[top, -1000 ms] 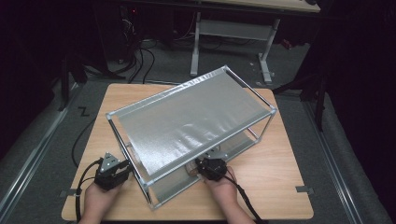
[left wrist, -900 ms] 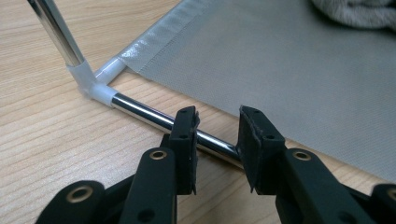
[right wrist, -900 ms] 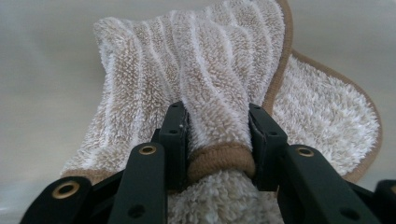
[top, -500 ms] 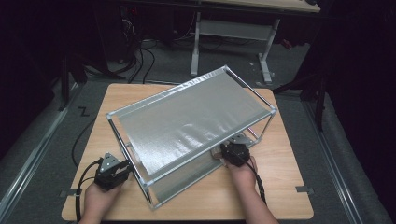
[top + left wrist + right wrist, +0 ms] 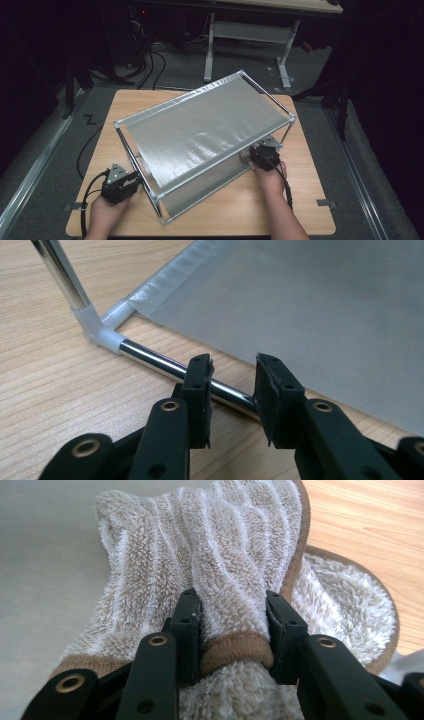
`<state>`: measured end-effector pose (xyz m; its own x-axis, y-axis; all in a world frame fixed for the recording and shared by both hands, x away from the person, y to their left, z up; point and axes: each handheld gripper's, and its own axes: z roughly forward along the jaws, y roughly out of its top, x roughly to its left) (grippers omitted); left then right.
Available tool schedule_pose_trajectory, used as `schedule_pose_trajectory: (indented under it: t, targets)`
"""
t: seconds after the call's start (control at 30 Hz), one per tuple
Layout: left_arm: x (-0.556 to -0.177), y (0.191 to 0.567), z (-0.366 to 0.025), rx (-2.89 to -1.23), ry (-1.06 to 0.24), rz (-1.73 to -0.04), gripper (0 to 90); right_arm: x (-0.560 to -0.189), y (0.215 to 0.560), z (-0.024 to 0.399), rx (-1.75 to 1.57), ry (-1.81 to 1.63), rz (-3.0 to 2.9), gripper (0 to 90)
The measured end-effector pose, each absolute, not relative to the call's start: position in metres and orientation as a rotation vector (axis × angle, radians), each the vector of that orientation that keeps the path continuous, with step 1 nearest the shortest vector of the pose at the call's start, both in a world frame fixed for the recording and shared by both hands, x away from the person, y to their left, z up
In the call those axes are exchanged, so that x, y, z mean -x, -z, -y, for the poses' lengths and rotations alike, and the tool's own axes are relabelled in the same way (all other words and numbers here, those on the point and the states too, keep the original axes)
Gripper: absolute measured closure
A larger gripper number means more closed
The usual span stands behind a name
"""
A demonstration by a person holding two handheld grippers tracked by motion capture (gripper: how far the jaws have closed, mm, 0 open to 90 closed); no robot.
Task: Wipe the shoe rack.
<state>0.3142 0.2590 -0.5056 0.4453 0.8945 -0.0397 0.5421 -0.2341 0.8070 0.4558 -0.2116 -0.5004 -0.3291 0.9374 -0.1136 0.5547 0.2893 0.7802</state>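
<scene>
A two-tier rack [image 5: 200,125] of chrome tubes and grey fabric shelves stands askew on the wooden table [image 5: 305,200]. My left gripper [image 5: 134,176] sits at the rack's near-left corner. Its jaws [image 5: 233,365] stand open over the lower chrome bar [image 5: 150,356], which runs past both of them, beside a white corner joint [image 5: 97,327]. My right gripper [image 5: 252,156] reaches in under the upper shelf at the rack's right end. It [image 5: 232,600] is shut on a fold of a beige striped fluffy towel [image 5: 220,545], which lies on the lower grey shelf [image 5: 45,580].
Bare wood lies in front of the rack and along the right side [image 5: 310,165]. The table's near edge is just behind both hands. Cables [image 5: 150,60] and a desk frame [image 5: 250,30] are on the dark floor beyond the table.
My right gripper has slid to the right along the rack's front, from near its middle to its right end. The left gripper has stayed where it was.
</scene>
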Motion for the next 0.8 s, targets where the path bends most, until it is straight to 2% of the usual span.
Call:
schedule_pose_trajectory:
  t: [0.6,0.8]
  targets:
    - [-0.314,0.506,-0.259,-1.91,-0.564,-1.204,67.9,-0.467,0.499,0.229,-1.375,-0.837,-1.943,65.4]
    - [-0.314,0.506,-0.259,-1.909,-0.561,-1.206,68.0,-0.457,0.484,0.22,-1.325,-0.879,-1.968,68.8]
